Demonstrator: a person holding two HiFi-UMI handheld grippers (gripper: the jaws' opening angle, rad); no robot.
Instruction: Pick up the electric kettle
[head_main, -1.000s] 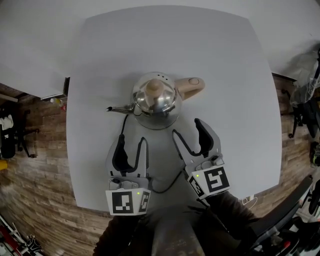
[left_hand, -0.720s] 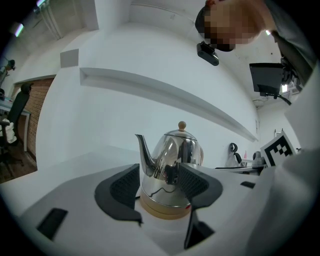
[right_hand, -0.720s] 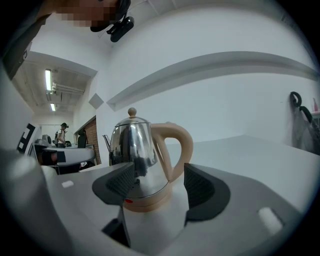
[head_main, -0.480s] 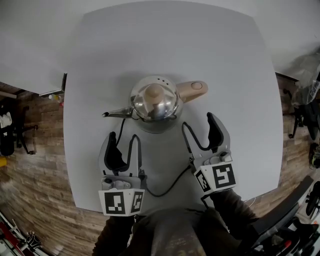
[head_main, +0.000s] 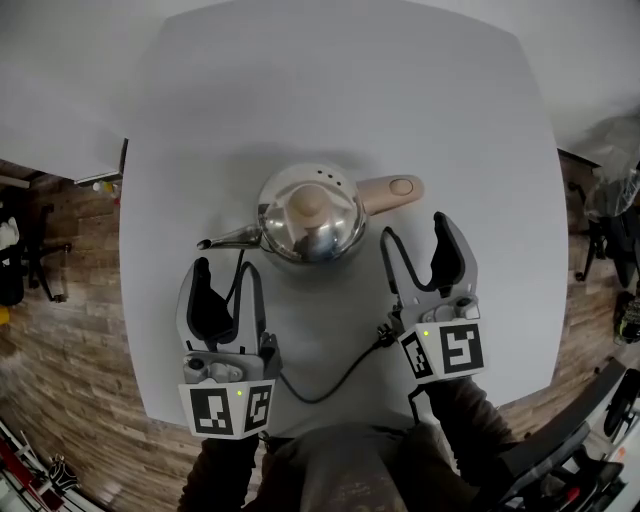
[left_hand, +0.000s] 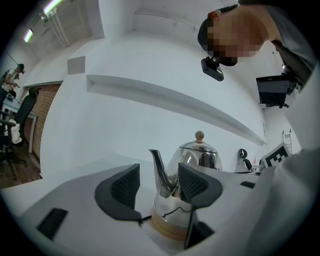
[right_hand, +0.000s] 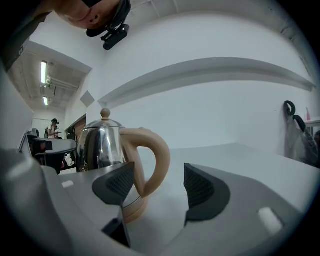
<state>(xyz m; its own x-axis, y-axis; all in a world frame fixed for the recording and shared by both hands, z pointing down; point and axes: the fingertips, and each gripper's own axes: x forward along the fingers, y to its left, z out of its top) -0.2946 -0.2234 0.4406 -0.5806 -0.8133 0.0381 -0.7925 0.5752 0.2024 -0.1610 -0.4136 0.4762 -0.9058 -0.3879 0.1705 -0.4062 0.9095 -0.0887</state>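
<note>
Left tongs (head_main: 226, 270), right tongs (head_main: 415, 228) beside shiny beige-handled kettle (head_main: 308, 212)

left gripper (head_main: 224, 272), right gripper (head_main: 415, 230) moved apart, just opened, gripping nothing

The left gripper (head_main: 226, 272), lower left, and the right gripper (head_main: 415, 232), lower right, are grey with black-lined jaws and black-and-white marker cubes (head_main: 228, 408); the sleeves (head_main: 455, 400) are dark.

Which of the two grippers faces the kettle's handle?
The right gripper: it looks at the tan handle, while the left gripper faces the spout. Both have just been opening their jaws; neither grips anything.
</note>
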